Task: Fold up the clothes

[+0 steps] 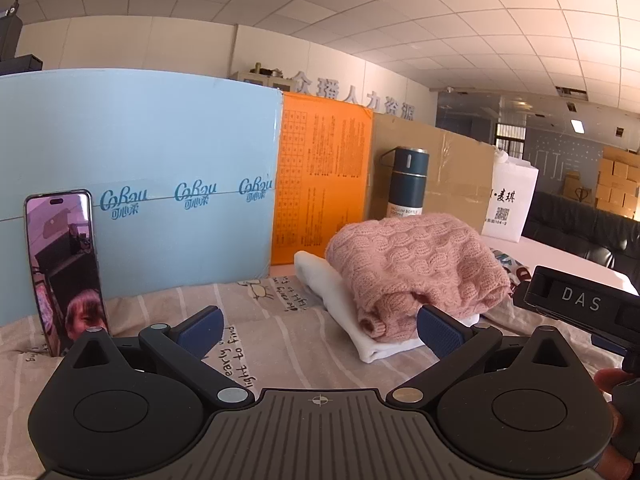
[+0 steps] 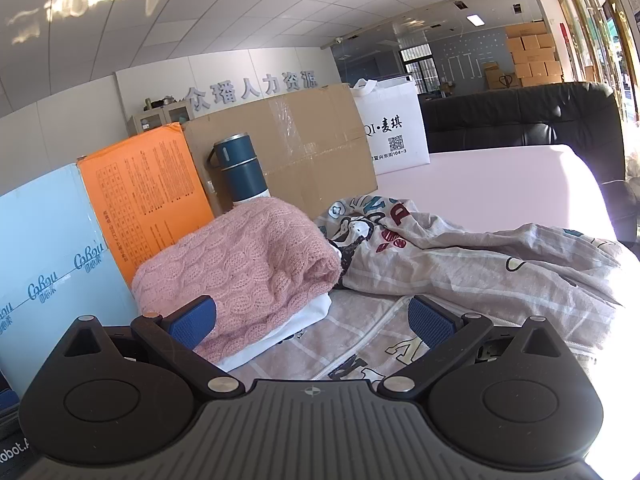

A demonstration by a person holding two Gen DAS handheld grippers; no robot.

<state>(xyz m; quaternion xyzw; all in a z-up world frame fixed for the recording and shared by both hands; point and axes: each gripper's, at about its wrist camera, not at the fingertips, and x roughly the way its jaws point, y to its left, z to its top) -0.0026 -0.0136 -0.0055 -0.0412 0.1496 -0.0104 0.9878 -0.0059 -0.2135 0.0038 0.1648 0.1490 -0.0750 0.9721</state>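
Left gripper (image 1: 320,330) up front, blue pads spread wide and nothing between them, hovering low over the printed bedsheet (image 1: 256,344). Right gripper (image 2: 312,320) the same story: fingers parted, empty, hanging just above that cloth, with a zip seam running under it. Just ahead of both sits the folded pile: a pink knitted sweater (image 1: 416,264) lying on top of a folded white garment (image 1: 340,304), the white edge poking out beneath it. From the right wrist view the sweater (image 2: 240,256) sits left of centre, and a crumpled printed cover (image 2: 460,248) bunches up to its right, touching the pile's far corner. Behind the pile stands a dark blue flask (image 1: 408,180), upright, with a cardboard box (image 1: 440,176) behind it, an orange box (image 1: 320,176) and a pale blue box (image 1: 140,184) further left. A phone (image 1: 64,268) leans upright against the blue box, screen lit. A white bag (image 2: 396,128) stands further back on the pale tabletop (image 2: 500,188).
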